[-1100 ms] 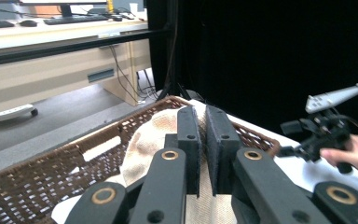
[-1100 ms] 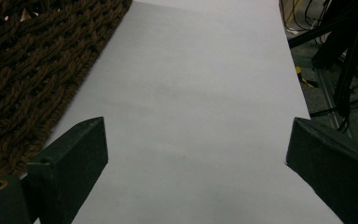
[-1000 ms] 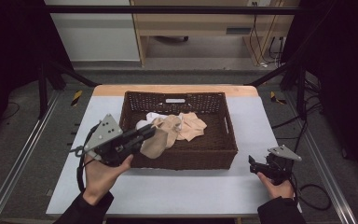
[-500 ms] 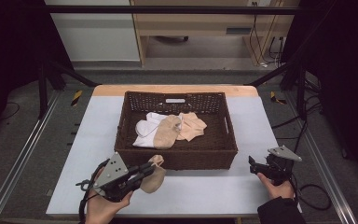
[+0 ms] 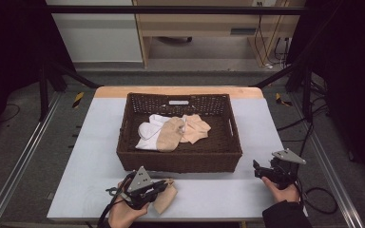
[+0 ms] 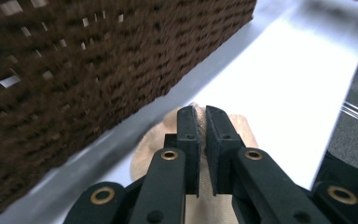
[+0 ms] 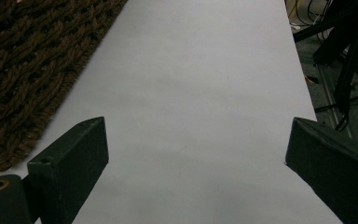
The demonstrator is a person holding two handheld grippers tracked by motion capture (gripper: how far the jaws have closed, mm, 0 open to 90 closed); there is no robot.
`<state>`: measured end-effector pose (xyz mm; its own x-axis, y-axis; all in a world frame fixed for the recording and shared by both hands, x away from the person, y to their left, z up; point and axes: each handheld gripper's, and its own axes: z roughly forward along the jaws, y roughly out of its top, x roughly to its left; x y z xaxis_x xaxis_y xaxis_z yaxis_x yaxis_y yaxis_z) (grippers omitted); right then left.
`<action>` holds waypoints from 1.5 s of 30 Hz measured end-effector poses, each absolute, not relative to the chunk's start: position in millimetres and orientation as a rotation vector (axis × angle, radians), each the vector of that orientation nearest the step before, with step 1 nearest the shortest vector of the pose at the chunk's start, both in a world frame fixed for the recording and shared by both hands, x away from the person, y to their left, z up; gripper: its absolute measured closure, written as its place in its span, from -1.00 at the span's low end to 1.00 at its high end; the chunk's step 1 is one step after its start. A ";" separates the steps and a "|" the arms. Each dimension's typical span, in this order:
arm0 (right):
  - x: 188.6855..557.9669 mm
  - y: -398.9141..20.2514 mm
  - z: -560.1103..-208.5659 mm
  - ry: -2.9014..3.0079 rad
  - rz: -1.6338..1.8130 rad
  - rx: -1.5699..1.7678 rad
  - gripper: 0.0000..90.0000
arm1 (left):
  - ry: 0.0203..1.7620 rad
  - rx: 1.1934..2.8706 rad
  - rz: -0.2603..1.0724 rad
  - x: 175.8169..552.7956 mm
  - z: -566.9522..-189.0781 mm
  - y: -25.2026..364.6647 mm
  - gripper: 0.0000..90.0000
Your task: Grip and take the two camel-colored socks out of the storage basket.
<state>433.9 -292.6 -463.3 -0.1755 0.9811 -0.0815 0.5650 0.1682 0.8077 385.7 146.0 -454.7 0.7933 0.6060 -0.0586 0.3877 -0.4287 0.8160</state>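
The left tongs (image 5: 164, 186) were clamped on a tan sock (image 5: 165, 198), their jaws nearly together with the fabric pinched between them, as the left gripper view showed (image 6: 202, 140). The sock lay near the worktop's (image 5: 95, 156) front edge, left of centre, just in front of the basket's (image 5: 178, 161) front wall and apart from it. It seemed to rest on the surface or hang very close to it; I could not tell which.

So one sock was out of the basket, but not yet let go. Judging by this, the work in hand was moving socks from the basket to the worktop, and it was at an early stage.

Inside the basket, a white sock (image 5: 148, 133), another tan sock (image 5: 171, 137) and a paler peach sock (image 5: 197, 128) lay heaped together, overlapping, toward the middle. These looked like what remained to be taken out.

The right tongs (image 5: 259, 167) stood wide with nothing between them, near the worktop's front right corner, beside the basket's right front corner (image 7: 9, 93). The right hand (image 5: 280, 190) held them low over bare worktop.
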 end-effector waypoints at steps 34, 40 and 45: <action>434.4 -293.9 -463.7 1.818 0.860 1.487 -0.87 | 0.763 1.786 0.476 399.9 -373.7 168.0 0.30; 434.0 -294.4 -462.8 1.810 0.866 1.485 -0.87 | 0.758 1.777 0.480 416.5 -352.2 160.9 0.27; 434.2 -294.6 -462.9 1.809 0.869 1.484 -0.87 | 0.749 1.788 0.521 431.5 -340.2 152.9 0.24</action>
<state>434.2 -294.6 -462.9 -0.1627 0.9846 -0.0637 0.5659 0.1460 0.8115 431.5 152.9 -340.2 0.7060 0.7082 -0.0094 0.2378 -0.2245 0.9450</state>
